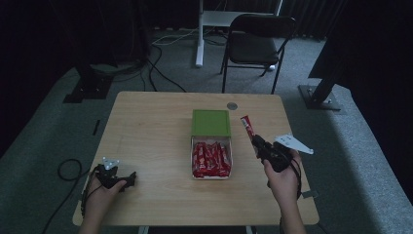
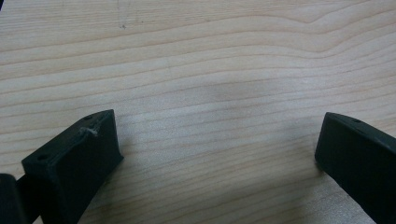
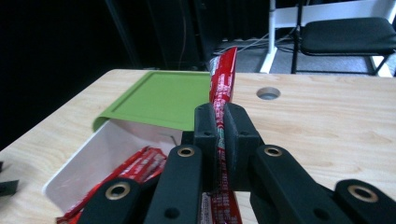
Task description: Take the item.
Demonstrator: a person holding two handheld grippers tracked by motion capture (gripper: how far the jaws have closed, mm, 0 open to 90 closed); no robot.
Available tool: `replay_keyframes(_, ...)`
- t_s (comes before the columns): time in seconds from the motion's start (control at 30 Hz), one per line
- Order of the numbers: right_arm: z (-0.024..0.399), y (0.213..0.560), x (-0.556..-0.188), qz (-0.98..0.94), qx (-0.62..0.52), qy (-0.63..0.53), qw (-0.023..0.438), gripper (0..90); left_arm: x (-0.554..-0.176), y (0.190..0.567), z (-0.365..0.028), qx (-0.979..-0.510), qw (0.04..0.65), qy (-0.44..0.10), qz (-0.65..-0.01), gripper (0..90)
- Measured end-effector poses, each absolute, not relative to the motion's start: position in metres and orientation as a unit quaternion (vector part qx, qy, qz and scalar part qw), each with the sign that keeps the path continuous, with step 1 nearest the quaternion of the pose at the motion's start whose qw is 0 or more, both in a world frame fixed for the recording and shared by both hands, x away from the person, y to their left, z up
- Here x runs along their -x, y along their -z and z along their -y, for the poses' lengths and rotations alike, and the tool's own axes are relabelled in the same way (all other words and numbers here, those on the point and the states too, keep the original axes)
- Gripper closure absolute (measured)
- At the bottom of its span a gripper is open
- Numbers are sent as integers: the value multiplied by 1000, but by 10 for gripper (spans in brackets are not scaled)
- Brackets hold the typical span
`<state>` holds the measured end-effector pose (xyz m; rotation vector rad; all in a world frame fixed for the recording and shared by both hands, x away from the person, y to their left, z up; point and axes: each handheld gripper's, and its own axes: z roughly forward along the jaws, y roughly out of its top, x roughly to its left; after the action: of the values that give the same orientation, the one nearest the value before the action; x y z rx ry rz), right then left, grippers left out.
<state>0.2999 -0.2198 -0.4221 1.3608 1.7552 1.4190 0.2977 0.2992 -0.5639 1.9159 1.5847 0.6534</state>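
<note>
Right of box (image 1: 211, 165): right gripper (image 1: 257, 142) clamps red snack stick (image 1: 247, 126); left gripper (image 1: 127, 179) wide open, empty.

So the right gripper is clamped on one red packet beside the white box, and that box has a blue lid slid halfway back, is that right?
Not quite: the lid is green, not blue, as the right gripper view shows plainly. The rest stands: the right gripper is clamped on one red packet beside the white box, whose lid is slid partway back over the other packets.
</note>
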Motion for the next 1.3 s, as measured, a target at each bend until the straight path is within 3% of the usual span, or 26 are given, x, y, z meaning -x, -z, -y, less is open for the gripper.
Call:
replay_keyframes(0.63, 258, 463, -307, -621, -548, -477, 293, 842, -298, 564, -299, -715, 281, -244, -592, 4)
replay_keyframes(1.3, 287, 516, -320, -609, -603, -432, 281, 842, -298, 564, -299, -715, 281, -244, -591, 4)
